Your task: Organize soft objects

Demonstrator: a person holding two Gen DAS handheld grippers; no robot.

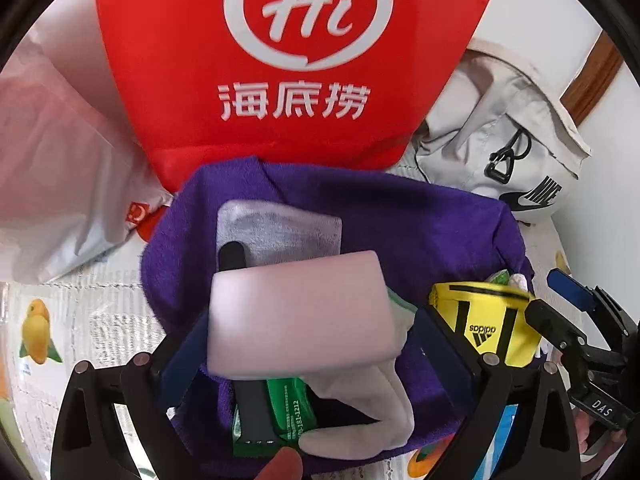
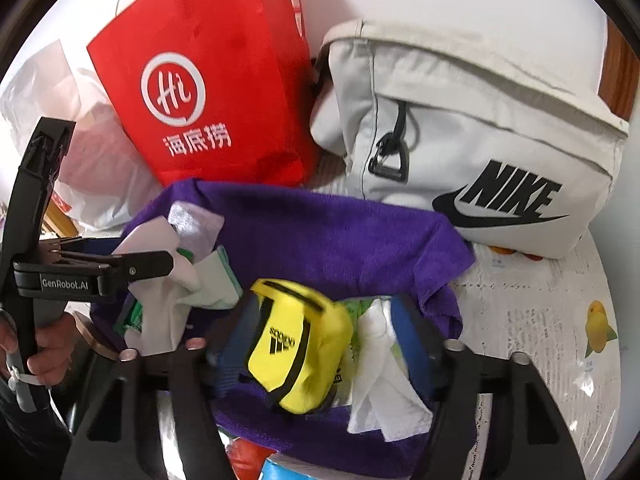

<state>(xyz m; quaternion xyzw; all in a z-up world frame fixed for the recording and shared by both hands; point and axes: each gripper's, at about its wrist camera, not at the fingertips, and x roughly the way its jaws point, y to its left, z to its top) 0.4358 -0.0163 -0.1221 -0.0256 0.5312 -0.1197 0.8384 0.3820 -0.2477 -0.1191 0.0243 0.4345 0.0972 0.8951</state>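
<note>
A purple towel point(image 1: 400, 216) lies spread on the table with soft things piled on it. In the left wrist view my left gripper point(image 1: 312, 344) is shut on a pale pink foam block point(image 1: 300, 312), held above a white cloth point(image 1: 372, 412) and a green tissue pack point(image 1: 292, 412). A grey-white sock point(image 1: 280, 232) lies further back. In the right wrist view my right gripper point(image 2: 324, 344) is shut on a yellow Adidas pouch point(image 2: 300, 340) over the purple towel point(image 2: 340, 232), beside a crumpled white tissue point(image 2: 384, 384). The left gripper point(image 2: 160, 264) shows at the left there.
A red Haidilao bag point(image 1: 248, 60) stands behind the towel, a white plastic bag point(image 1: 52, 160) to its left, a grey Nike bag point(image 2: 480, 140) to its right. A printed fruit tablecloth point(image 2: 540, 320) covers the table. A white wall is behind.
</note>
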